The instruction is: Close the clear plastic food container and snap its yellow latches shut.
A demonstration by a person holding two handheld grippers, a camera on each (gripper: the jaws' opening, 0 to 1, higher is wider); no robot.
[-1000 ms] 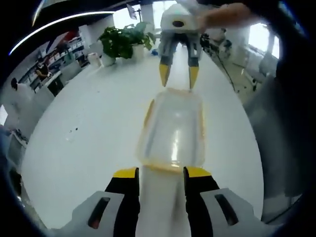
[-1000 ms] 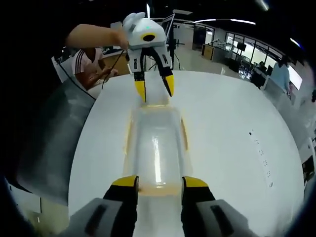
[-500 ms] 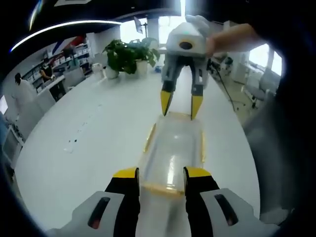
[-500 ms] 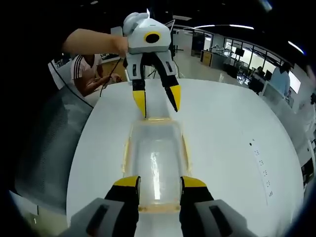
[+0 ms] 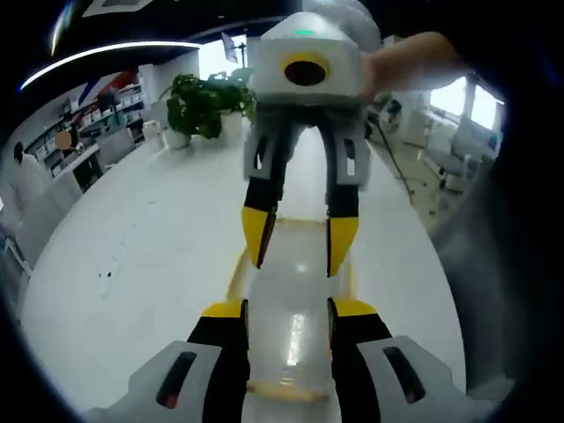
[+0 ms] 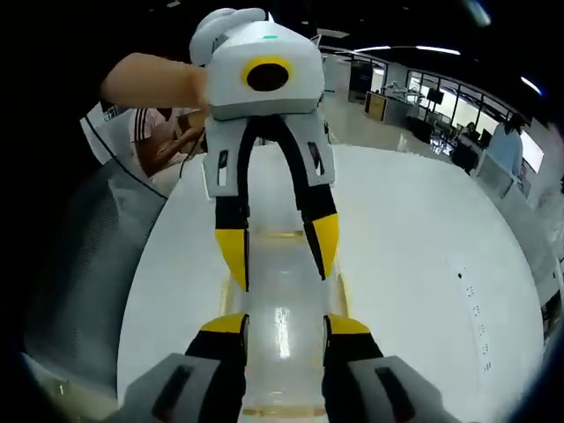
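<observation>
Clear plastic container (image 5: 295,326), lid already down on it, lies lengthwise on the white table (image 5: 150,256), running between the two tools, which face each other over it. Yellow trim shows along its long sides and at both short ends; whether any latch is snapped, can't tell.

Step in hand, by my read: lid's on, both tools lining up over the box for the latch pressing. No latch looks pushed yet.

Left tool (image 5: 288,308): jaws parted, nothing held, tips straddling the box's near end w/ the lid between them. In right gripper view it comes in from the top (image 6: 278,254), tips hanging just above the lid's far half.

Right tool (image 6: 284,323): same, spread, nothing gripped, tips either side of its own end of the box. Seen from left gripper view (image 5: 297,242), tips just over the lid, contact can't be judged.

Next move prob calls for: lower tips onto a yellow latch (image 6: 337,291) at the edge, press down/in till it seats, while the other tool steadies the box so it won't slide on the smooth table. Then the remaining latches.

Count: 1 container, 1 lid, 2 tools. Yellow strips visible on 4 sides, so prob. 4 latches. 1 potted plant (image 5: 201,104) at the far table edge.
</observation>
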